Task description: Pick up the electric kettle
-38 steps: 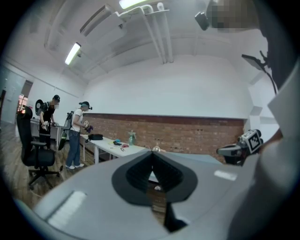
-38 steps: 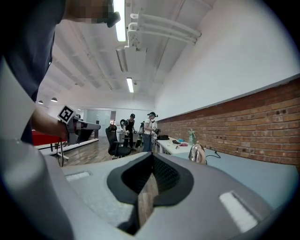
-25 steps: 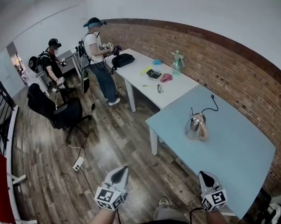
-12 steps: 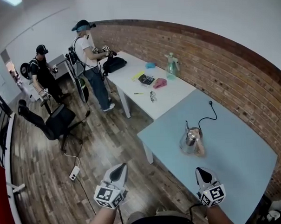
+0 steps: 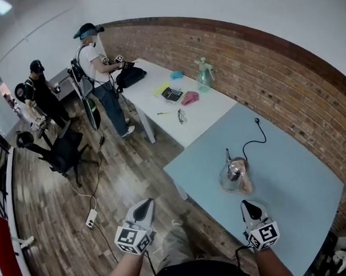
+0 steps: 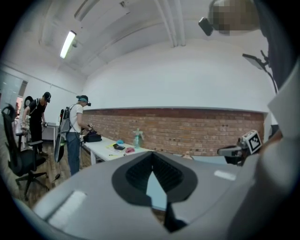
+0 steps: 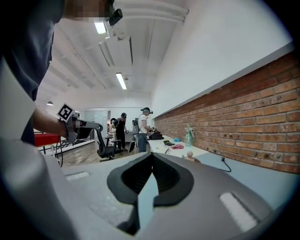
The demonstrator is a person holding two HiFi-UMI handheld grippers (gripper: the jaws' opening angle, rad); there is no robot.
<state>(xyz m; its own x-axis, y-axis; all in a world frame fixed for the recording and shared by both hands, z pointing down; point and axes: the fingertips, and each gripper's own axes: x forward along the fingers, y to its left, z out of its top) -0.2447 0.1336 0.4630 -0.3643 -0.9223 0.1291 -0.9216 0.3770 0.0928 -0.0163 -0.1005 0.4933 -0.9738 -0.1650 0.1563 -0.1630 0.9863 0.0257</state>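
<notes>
Electric kettle — one only — stands on the blue table, well in from its near edge, with bare tabletop all round. Two grippers, both empty with jaws together: the left gripper is off that edge over the floor, and the right gripper is seemingly above it. In the right gripper view the kettle is mostly hidden.

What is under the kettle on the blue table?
The kettle stands directly on the light-blue table, its black cord trailing away across the top. Whether a base lies beneath it is hidden by its body.
</notes>
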